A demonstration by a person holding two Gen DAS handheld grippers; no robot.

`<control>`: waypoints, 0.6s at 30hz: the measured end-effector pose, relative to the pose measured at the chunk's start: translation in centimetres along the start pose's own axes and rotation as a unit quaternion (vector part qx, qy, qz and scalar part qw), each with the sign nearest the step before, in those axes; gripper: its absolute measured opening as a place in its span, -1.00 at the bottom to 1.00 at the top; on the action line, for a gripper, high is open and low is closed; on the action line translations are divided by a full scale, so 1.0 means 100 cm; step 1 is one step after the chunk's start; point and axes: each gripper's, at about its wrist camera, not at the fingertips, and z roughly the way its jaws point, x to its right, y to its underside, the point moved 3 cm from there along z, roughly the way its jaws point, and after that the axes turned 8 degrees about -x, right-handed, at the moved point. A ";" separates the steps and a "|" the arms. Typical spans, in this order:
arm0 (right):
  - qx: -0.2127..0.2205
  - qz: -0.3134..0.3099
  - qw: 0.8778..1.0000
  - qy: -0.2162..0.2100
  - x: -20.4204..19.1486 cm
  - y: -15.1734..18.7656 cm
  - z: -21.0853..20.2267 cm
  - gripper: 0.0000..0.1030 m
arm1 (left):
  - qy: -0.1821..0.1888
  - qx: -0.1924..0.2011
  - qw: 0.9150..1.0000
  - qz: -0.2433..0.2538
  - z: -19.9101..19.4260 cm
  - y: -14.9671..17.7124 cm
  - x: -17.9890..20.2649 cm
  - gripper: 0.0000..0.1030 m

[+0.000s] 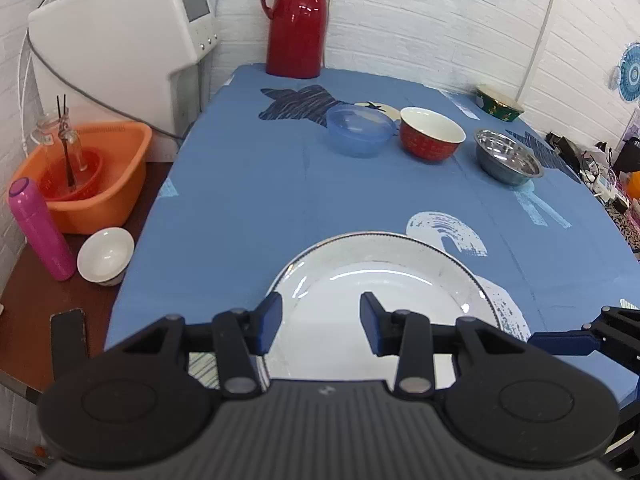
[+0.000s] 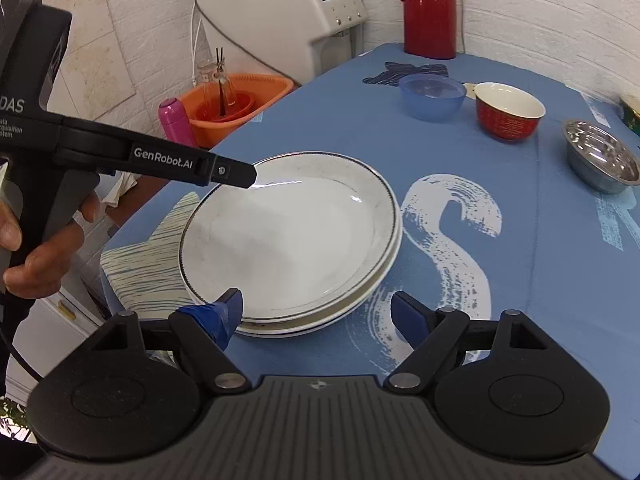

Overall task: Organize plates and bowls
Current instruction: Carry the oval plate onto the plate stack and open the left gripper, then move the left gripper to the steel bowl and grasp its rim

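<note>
A stack of white plates with a dark rim line (image 2: 292, 236) lies on the blue tablecloth near the table's front-left corner. My left gripper (image 1: 320, 320) stands open just above the top plate (image 1: 380, 280); one of its fingers (image 2: 236, 172) reaches over the plate's left rim in the right wrist view. My right gripper (image 2: 318, 310) is open at the stack's near edge, its left pad (image 2: 224, 312) against the rim. Further back stand a blue plastic bowl (image 1: 360, 130), a red bowl (image 1: 432, 132), a steel bowl (image 1: 508, 160) and a green bowl (image 1: 500, 104).
A red thermos jug (image 1: 296, 20) stands at the table's far edge. To the left, off the table, are an orange basin (image 1: 92, 176), a pink bottle (image 1: 40, 228), a small white bowl (image 1: 106, 256) and a white appliance (image 1: 120, 28). Clutter lines the right edge.
</note>
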 end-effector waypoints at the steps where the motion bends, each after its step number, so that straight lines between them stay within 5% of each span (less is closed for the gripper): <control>1: 0.003 0.003 1.000 0.002 0.002 0.002 -0.002 0.32 | 0.001 -0.001 1.000 0.001 0.001 0.000 0.003 -0.22; 11: 0.013 0.082 0.996 -0.037 0.034 0.010 -0.003 0.32 | 0.014 -0.007 1.000 0.025 0.003 -0.001 0.034 -0.10; 18: 0.023 0.115 0.993 -0.030 0.056 0.023 -0.017 0.33 | 0.029 -0.007 0.999 0.042 0.003 -0.001 0.066 0.15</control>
